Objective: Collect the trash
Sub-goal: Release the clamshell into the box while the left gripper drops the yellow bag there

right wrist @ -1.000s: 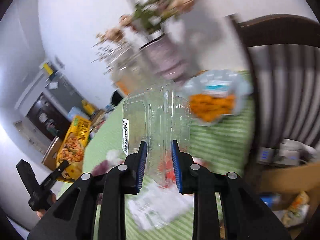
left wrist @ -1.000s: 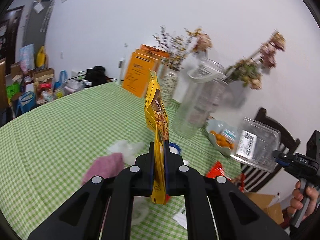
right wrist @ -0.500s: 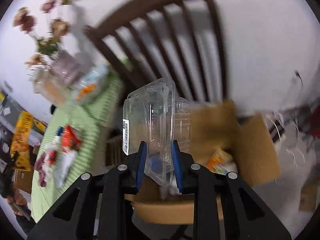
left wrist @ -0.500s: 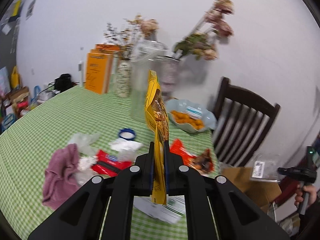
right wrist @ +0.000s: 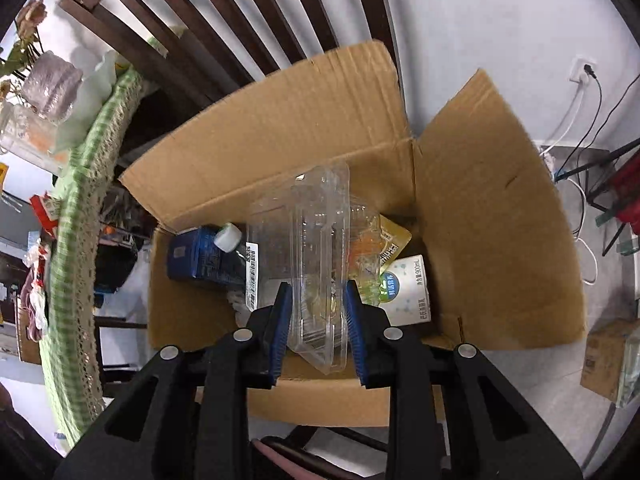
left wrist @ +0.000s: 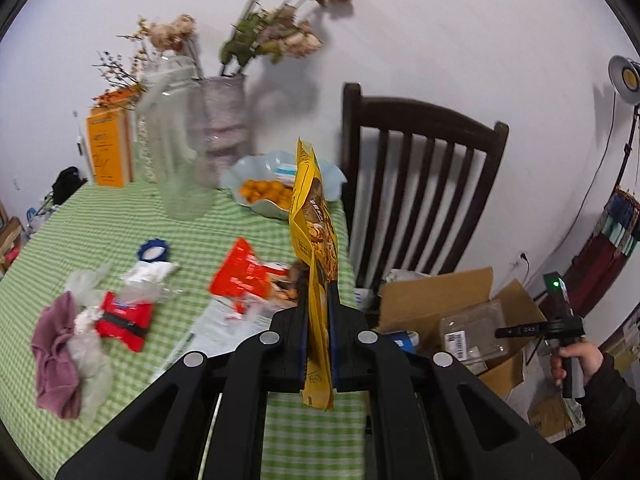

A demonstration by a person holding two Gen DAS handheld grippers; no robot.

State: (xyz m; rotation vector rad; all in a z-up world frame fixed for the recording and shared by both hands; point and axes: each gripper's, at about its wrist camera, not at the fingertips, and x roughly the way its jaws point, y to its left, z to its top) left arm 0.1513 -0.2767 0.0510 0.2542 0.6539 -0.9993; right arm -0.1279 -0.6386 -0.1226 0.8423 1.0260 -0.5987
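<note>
My left gripper point(left wrist: 319, 292) is shut on a yellow snack bag point(left wrist: 313, 216), held upright above the green checked table point(left wrist: 120, 216). My right gripper point(right wrist: 318, 296) holds a clear plastic clamshell container point(right wrist: 312, 240) over the open cardboard box point(right wrist: 480, 200) on the floor; its jaws stand wider than before, and I cannot tell whether they still press the container. The box holds a blue carton point(right wrist: 200, 256), a white carton point(right wrist: 404, 288) and a yellow packet point(right wrist: 390, 240). The box point(left wrist: 436, 292) and right gripper point(left wrist: 508, 332) also show in the left wrist view.
On the table lie red wrappers point(left wrist: 248, 276), a pink cloth point(left wrist: 52, 348), crumpled plastic point(left wrist: 88, 356), paper point(left wrist: 228, 316), a bowl of orange snacks point(left wrist: 264, 192), a glass jar point(left wrist: 176, 148) and flower vases point(left wrist: 220, 128). A dark wooden chair point(left wrist: 416, 184) stands beside the box.
Both grippers swung right, away from the table. The right gripper carried the clamshell down over the box, and its jaws have widened. The left still holds the bag.
</note>
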